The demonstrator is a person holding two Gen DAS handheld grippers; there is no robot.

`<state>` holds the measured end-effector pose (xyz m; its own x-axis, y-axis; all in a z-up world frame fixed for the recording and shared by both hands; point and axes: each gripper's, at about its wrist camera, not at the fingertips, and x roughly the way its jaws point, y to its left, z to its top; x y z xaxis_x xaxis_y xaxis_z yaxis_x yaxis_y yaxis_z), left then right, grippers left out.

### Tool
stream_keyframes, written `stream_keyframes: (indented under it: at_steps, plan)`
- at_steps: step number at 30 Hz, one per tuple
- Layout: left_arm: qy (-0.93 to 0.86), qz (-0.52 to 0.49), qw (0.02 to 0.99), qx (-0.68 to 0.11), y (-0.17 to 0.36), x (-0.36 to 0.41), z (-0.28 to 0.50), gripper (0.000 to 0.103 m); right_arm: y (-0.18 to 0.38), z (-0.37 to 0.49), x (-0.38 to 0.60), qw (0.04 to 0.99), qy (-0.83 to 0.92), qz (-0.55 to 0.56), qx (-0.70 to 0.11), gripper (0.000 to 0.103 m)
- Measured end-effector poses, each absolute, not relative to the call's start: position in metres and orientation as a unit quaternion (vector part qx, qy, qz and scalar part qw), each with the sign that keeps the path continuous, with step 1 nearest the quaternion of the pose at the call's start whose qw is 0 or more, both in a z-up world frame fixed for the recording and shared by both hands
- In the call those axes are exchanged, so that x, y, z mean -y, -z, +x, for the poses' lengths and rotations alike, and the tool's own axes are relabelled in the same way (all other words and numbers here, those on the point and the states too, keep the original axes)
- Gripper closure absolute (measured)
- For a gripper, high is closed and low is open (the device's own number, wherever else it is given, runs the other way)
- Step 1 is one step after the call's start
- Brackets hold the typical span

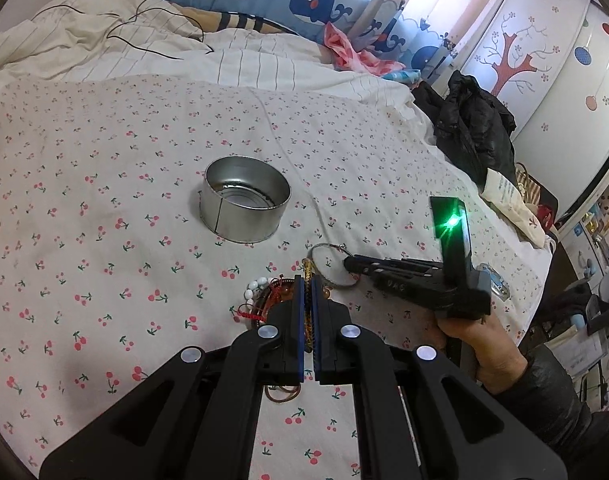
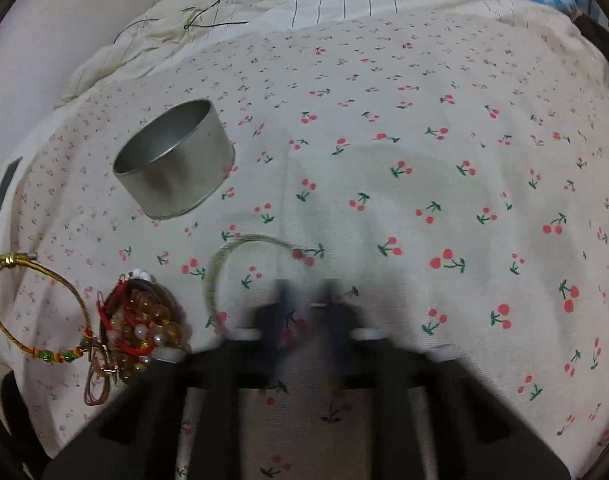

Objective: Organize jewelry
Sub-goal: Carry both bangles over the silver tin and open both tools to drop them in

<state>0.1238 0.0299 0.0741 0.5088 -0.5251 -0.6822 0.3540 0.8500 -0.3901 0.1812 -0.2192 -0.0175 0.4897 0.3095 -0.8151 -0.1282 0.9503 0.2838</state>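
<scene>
My left gripper (image 1: 307,280) is shut on a gold braided bracelet (image 1: 307,267), which runs down between the blue pads. The right wrist view shows that bracelet (image 2: 36,304) as a loop with green beads, at the far left. Under it lies a pile of amber, white and red bead bracelets (image 1: 260,292) (image 2: 144,320). My right gripper (image 1: 349,263) (image 2: 306,300), blurred in its own view, is shut on the rim of a thin silver bangle (image 1: 324,246) (image 2: 220,264) lying on the cherry-print sheet. An open round metal tin (image 1: 240,220) (image 2: 176,184) stands beyond, with nothing seen inside.
Brown elastic loops (image 1: 282,394) (image 2: 98,388) lie beside the pile. A rumpled striped quilt (image 1: 104,40) with a black cable (image 1: 156,32) fills the far side. A black jacket (image 1: 472,128) sits at the bed's right edge. A flat silvery device (image 2: 6,184) lies far left.
</scene>
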Motion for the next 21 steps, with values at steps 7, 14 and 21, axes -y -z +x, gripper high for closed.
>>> stream_keyframes:
  at_steps: [7, 14, 21]
  plan:
    - [0.259, -0.104, 0.869, -0.409, -0.094, -0.035, 0.130, 0.100, -0.019, 0.166, 0.229, 0.879, -0.166, 0.147, -0.422, 0.096]
    - [0.254, -0.106, 0.878, -0.392, -0.108, -0.038, 0.153, 0.100, -0.053, 0.179, 0.218, 0.893, -0.190, 0.152, -0.379, 0.096]
    - [0.247, -0.121, 0.889, -0.367, -0.119, -0.048, 0.181, 0.100, -0.064, 0.225, 0.180, 0.897, -0.203, 0.109, -0.379, 0.096]
